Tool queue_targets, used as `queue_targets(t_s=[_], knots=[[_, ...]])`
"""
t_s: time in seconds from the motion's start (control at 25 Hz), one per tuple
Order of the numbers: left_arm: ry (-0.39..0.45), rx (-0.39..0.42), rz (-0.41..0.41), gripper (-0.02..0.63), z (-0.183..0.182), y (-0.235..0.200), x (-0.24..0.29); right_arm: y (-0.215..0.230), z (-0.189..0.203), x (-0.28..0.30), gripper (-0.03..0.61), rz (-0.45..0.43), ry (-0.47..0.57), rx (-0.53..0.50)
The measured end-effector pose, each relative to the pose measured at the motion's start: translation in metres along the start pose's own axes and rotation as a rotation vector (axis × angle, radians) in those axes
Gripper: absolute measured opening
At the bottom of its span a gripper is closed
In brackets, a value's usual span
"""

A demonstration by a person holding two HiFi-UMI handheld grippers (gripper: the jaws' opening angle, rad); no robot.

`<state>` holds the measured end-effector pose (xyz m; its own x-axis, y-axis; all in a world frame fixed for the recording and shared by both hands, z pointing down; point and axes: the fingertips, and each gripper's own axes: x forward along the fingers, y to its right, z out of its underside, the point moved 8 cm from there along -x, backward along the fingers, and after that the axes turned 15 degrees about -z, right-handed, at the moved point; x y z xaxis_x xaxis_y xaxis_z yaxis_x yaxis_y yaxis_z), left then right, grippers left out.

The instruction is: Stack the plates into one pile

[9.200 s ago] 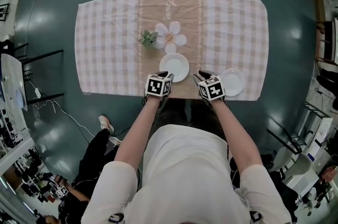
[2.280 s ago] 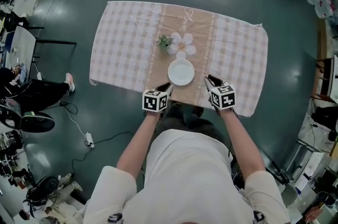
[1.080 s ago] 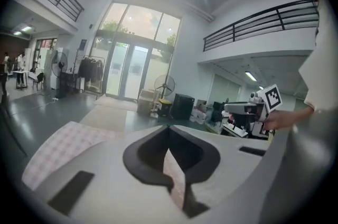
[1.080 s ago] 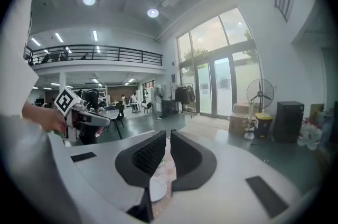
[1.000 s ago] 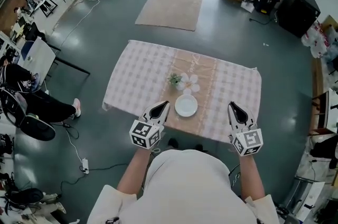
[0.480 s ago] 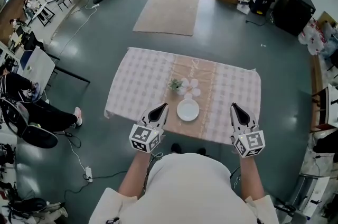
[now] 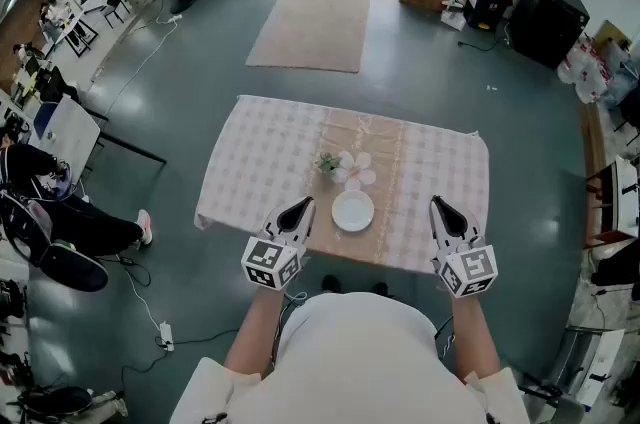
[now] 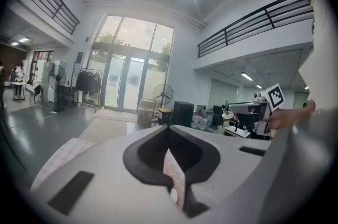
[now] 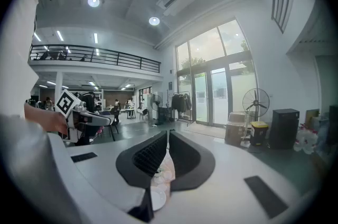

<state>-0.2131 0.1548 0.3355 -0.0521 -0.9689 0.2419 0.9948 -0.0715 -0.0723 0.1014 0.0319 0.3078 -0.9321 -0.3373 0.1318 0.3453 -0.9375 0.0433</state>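
Grey-green hall floor, checked tablecloth spread over a table mid-room. White plate pile on the cloth's tan centre strip near the front edge, just below a flower decoration (apparently stacked, layers too small to count). Left gripper beside the pile, apart from it, jaws together, empty. Right gripper well off to the right, jaws just closing to a slit, nothing between.

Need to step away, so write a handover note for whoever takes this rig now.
Left hand-held gripper: shut, empty, clear of the plates.
Right hand-held gripper: jaws have just been closing, now shut, nothing between them.
Plates: a single white pile on the tablecloth, near its front edge, beside the flower decoration. No loose plate in sight.
Done: stacking, apparently.
Left: nothing evident.
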Motion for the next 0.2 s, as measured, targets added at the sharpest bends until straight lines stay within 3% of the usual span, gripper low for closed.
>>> queue_targets(t_s=[0.2], knots=[[0.002,-0.001,0.015,0.008,-0.0032,0.0037,-0.0006,-0.0030,-0.0052,-0.0009,0.037,-0.007,0.001,-0.003]])
